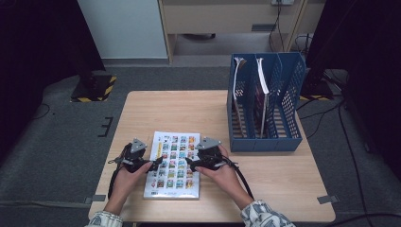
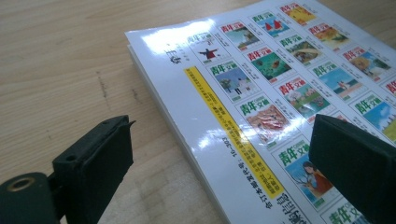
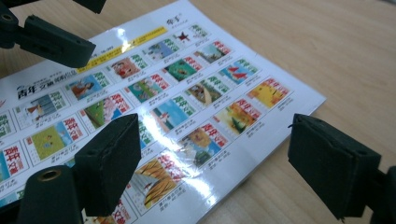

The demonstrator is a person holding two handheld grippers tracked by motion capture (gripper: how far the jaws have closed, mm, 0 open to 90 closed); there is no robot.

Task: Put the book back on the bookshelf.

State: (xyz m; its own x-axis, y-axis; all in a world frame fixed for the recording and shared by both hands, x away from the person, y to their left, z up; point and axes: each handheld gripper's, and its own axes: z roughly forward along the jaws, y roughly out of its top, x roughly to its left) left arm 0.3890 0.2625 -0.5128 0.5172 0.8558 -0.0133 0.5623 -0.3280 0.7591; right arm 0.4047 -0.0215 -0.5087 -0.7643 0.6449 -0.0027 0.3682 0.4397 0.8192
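Where two tongs flank, one magazine [image 1: 173, 164]

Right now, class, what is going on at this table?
A person holds a two-jaw gripper in each hand over a glossy white magazine lying flat on the wooden table. The left gripper and right gripper straddle its opposite edges, jaws open, not gripping yet. A blue plastic file rack with upright magazines stands behind.

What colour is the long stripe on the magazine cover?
Yellow. The stripe runs along the white magazine near its edge, clearest in the left gripper view.
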